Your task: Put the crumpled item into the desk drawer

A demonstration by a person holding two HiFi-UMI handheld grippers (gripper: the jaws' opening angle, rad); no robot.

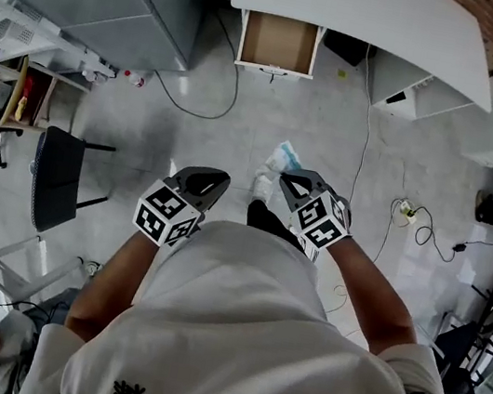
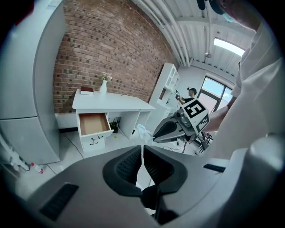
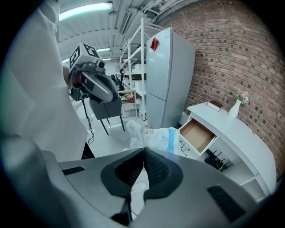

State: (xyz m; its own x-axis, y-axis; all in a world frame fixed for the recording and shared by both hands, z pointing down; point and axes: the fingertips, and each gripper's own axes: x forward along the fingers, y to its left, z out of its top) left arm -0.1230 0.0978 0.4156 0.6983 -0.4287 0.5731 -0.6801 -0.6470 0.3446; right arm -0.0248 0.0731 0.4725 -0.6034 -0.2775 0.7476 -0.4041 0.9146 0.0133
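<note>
The right gripper's (image 3: 143, 150) jaws are pressed together on a crumpled white and blue wrapper (image 3: 155, 136). The wrapper sticks out past their tips and is held in the air above the floor (image 1: 198, 98). The left gripper's (image 2: 142, 148) jaws meet with only a thin slit between them and nothing in it. Both grippers sit side by side in front of the person. Well ahead, the white desk (image 1: 355, 8) stands by a brick wall (image 2: 98, 53), its drawer (image 1: 277, 43) pulled open and showing a brown bottom.
</note>
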